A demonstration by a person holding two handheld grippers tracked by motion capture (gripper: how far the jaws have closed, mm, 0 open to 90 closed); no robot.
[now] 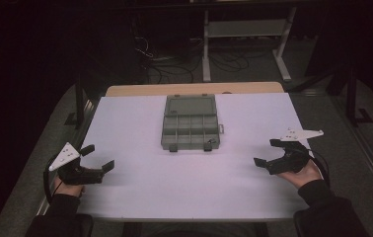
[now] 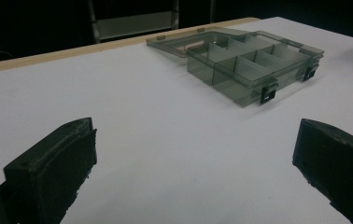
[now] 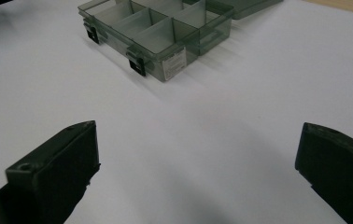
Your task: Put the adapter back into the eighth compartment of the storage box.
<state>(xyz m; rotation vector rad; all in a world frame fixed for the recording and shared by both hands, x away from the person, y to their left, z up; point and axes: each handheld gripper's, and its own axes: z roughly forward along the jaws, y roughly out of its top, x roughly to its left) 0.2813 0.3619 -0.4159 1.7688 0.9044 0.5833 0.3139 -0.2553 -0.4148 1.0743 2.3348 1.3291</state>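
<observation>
At mid-surface [image 1: 140,197] sits an open compartment box [image 1: 190,122]; left hand-held gripper [image 1: 99,157] and right hand-held gripper [image 1: 267,152], both wide and empty, should probably approach its latches squarely.

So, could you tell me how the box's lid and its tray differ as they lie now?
The tray is split by walls into compartments; the lid is one undivided panel. The tray lies nearer the person, the lid swung open flat behind it toward the far edge. The tray carries two dark latches on its near wall; the lid shows none there. Both are the same smoky see-through plastic, joined at the hinge, and both look empty.
</observation>
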